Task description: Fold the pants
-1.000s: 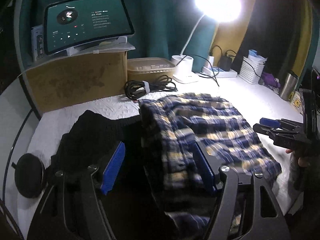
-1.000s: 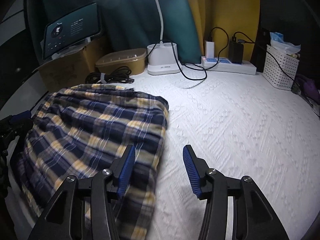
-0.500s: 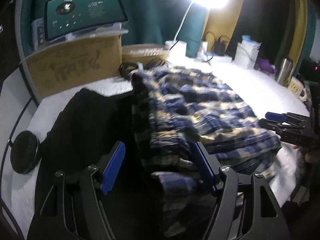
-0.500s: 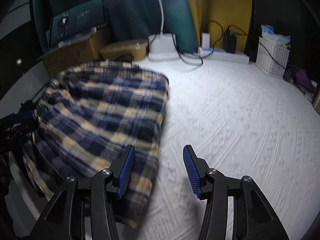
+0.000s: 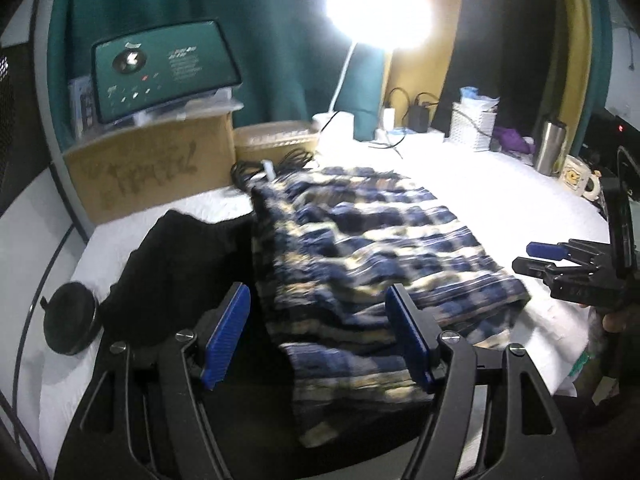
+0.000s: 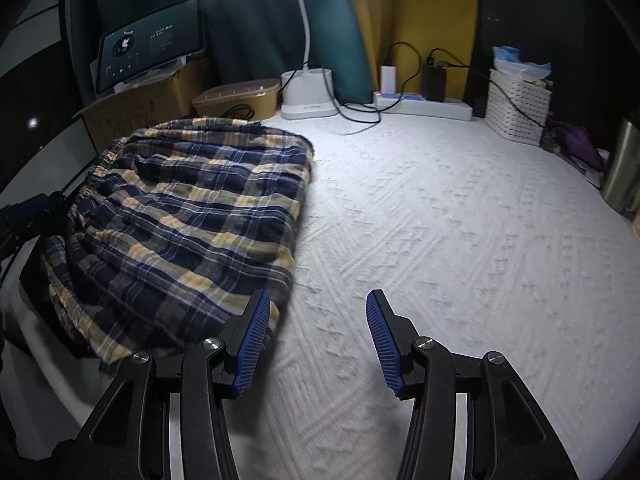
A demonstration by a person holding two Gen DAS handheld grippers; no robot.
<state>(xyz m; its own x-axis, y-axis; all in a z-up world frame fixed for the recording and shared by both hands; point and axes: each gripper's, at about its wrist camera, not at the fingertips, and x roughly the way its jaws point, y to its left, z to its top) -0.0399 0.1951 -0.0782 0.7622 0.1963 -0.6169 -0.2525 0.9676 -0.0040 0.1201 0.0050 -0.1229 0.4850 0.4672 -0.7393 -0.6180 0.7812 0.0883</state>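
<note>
Pants (image 6: pixel 188 216) shifted (black garment (image 5: pixel 176 272) beside)

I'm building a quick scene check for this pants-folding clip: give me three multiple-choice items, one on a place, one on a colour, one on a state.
1. Where does the black garment lie?
A. left of the plaid pants
B. on the white basket
C. under the lamp

2. What colour are the pads of the right tongs?
A. red
B. blue
C. green

3. How do the left tongs stand?
A. shut on the pants
B. open, gripping nothing
C. shut on a cable

Key: 1 A, it lies beside the pants' left edge; 2 B, both ribbed pads are blue; 3 B, the pads stand apart above the cloth.
</note>
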